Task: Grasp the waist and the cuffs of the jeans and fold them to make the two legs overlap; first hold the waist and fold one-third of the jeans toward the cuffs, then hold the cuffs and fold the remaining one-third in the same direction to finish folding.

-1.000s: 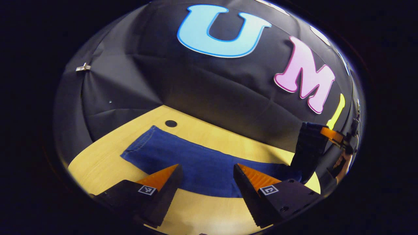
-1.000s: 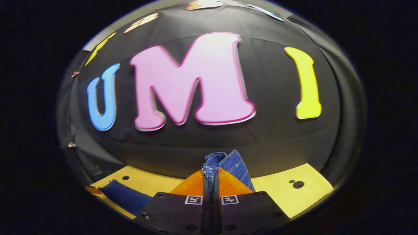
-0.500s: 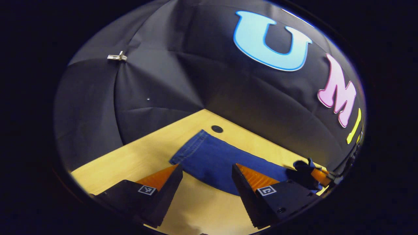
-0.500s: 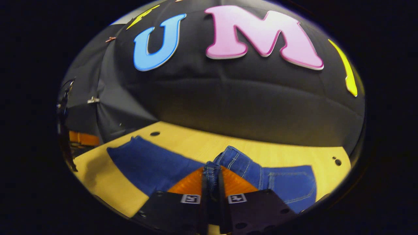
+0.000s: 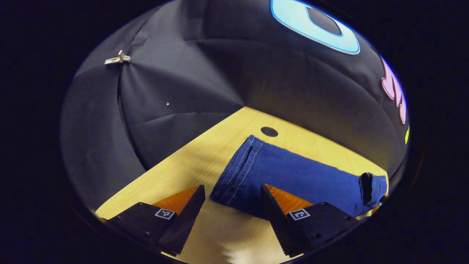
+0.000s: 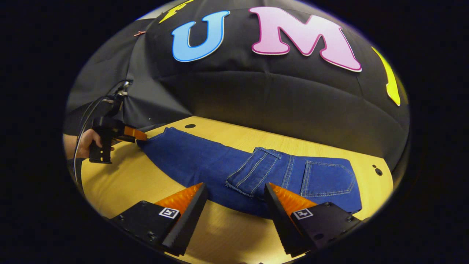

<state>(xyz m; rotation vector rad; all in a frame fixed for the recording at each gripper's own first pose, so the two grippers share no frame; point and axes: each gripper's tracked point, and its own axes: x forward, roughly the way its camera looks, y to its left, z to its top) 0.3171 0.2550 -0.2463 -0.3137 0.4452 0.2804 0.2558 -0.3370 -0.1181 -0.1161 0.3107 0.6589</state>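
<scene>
The blue jeans lie along the wooden table, legs overlapped. The waist part is folded over onto the legs, a back pocket facing up. My right gripper is open just in front of that fold, holding nothing. The cuffs lie right ahead of my open left gripper, whose right finger overlaps the denim edge. In the right gripper view the left gripper, held by a hand, sits at the cuff end.
A round hole is in the table just past the cuffs; more holes lie near the right end. The black cloth wall closes off the table's back and left side. Bare wood runs in front of the jeans.
The right gripper came down with the waist, laid it over the legs and opened, letting it go. The left gripper swung left and closer to the cuffs, staying open.
</scene>
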